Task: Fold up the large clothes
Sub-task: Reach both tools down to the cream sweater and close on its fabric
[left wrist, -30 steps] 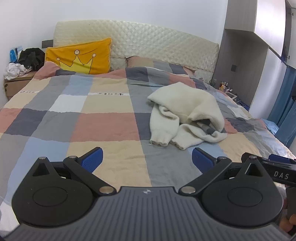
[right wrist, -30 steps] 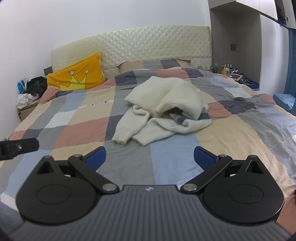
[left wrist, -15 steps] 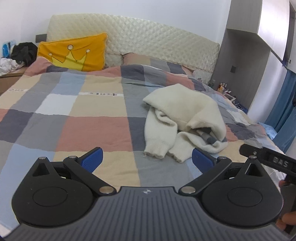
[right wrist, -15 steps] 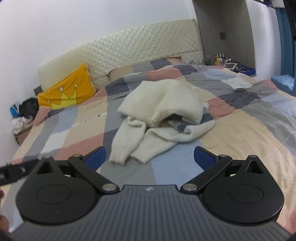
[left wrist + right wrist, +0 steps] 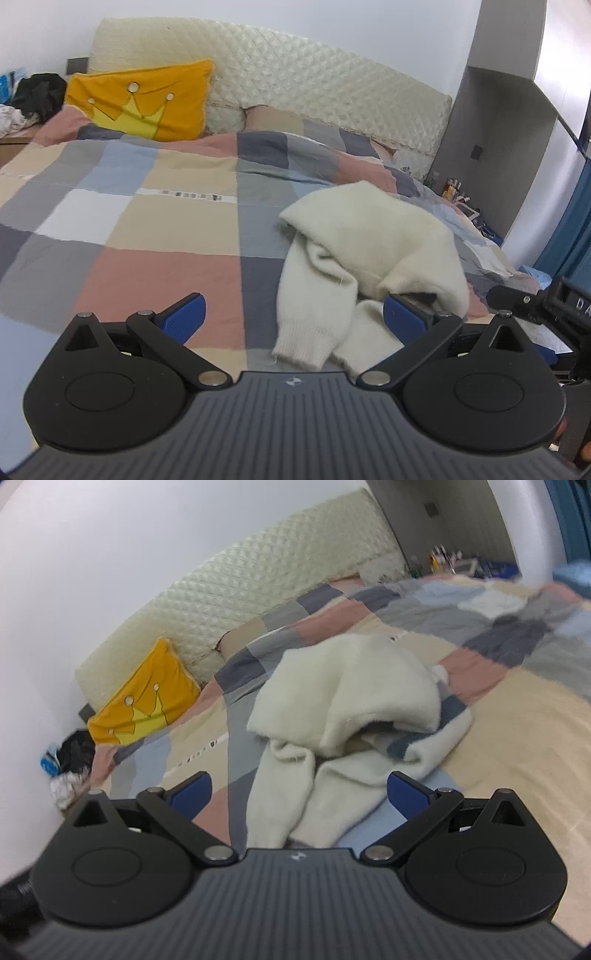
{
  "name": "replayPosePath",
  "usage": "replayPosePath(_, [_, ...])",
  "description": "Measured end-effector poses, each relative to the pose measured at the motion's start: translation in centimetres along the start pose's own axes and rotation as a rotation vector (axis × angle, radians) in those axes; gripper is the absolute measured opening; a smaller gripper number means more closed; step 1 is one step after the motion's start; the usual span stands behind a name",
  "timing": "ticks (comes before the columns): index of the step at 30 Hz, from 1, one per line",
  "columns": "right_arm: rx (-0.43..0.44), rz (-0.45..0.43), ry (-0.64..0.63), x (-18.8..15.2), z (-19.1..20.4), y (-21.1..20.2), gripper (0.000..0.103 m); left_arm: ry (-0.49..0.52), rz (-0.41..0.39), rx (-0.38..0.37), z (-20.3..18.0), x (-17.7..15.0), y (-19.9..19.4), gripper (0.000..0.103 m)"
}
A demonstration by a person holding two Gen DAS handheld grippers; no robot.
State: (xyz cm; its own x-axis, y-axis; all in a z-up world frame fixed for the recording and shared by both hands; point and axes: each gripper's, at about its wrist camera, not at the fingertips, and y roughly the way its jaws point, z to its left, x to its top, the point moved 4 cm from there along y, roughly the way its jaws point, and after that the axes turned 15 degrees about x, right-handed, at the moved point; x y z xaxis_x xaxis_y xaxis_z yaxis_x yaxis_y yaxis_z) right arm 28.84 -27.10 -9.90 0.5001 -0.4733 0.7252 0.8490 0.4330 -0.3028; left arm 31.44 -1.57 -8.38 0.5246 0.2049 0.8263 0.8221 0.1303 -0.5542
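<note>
Both hand-held grippers, left [image 5: 293, 317] and right [image 5: 299, 794], have neared the sweater's [image 5: 369, 254] cuffs, jaws wide, empty

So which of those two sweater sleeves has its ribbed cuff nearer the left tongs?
The left-hand sleeve of the fluffy cream knitted sweater: its ribbed cuff reaches nearest the open left tongs; the other sleeve lies beside it.

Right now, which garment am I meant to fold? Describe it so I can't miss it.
Start at the bed with the checked quilt. On its right half, nearer the foot than the yellow crown pillow, lies a crumpled cream sweater. It is the only fluffy, plain pale heap there, ribbed cuffs pointing toward you.
</note>
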Motion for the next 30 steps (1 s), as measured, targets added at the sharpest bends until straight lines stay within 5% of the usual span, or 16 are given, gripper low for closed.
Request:
replayPosePath(6, [-0.02,-0.012,0.221,0.6,-3.7,4.9,0.103,-0.06,0.123,-0.123,-2.0,0.2,7.6,0.103])
replayPosePath(15, [-0.056,-0.073,0.329,2.0,-8.4,12.3,0.095,-0.152,0.159,-0.232,-4.6,-0.9,15.8,0.102])
replayPosePath(17, [-0.041,-0.04,0.338,1.9,-9.1,14.0,0.084,-0.124,0.168,-0.233,-5.1,-1.4,17.2,0.102])
replayPosePath(27, [-0.005,-0.029,0.402,1.9,-11.8,18.1,0.065,0.047,0.192,-0.18,-6.3,-4.9,21.6,0.101])
replayPosePath(30, [0.027,-0.027,0.378,2.3,-12.1,18.6,0.031,0.149,0.212,-0.077,-6.7,-6.0,22.4,0.097])
